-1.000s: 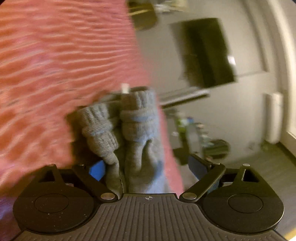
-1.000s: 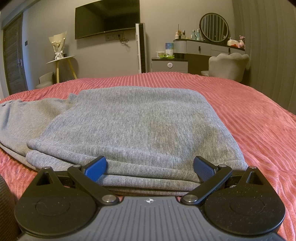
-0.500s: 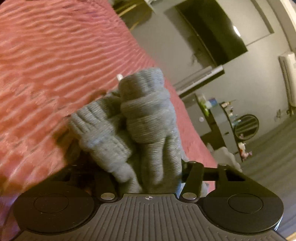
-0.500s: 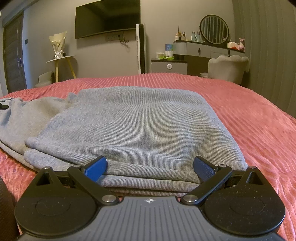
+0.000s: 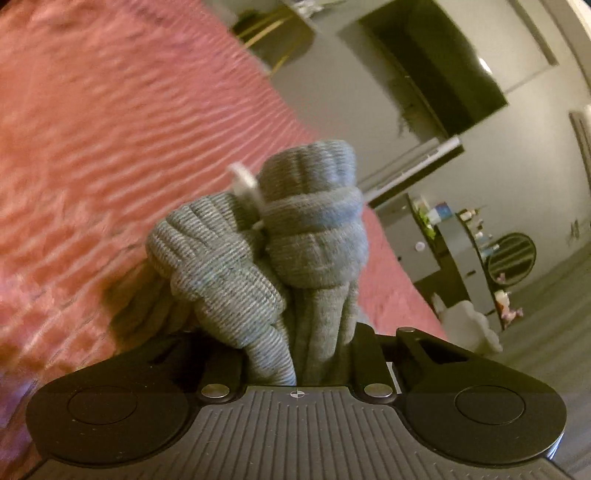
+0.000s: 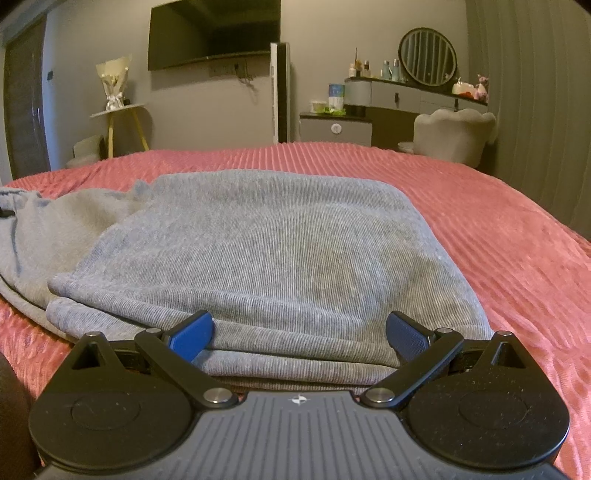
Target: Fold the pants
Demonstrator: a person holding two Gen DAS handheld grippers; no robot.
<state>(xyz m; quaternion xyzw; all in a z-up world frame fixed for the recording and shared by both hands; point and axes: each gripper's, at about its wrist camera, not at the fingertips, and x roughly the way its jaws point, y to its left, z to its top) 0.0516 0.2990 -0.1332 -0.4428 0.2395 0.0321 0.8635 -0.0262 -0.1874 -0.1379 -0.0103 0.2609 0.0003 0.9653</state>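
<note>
The grey knit pants (image 6: 266, 240) lie partly folded on the pink ribbed bedspread (image 6: 498, 221). In the left wrist view their two ribbed cuffs (image 5: 303, 229) bunch up off the bedspread (image 5: 92, 129), with a small white tag (image 5: 245, 182) sticking out. My left gripper (image 5: 299, 354) has its jaws closing, and the fabric below the cuffs is pinched between them. My right gripper (image 6: 299, 332) stands open at the near folded edge of the pants. Its blue pads (image 6: 192, 336) sit wide apart and do not press on the cloth.
Beyond the bed's far edge are a wall TV (image 6: 214, 33), a white tower unit (image 6: 279, 92), a dresser with a round mirror (image 6: 428, 55), a pale chair (image 6: 450, 133) and a side table with a bouquet (image 6: 114, 88). Bare bedspread lies right of the pants.
The left jaws went from wide open to closed on the cuff fabric, and that gripper rose and rolled with the cuffs. The right gripper stayed put.
</note>
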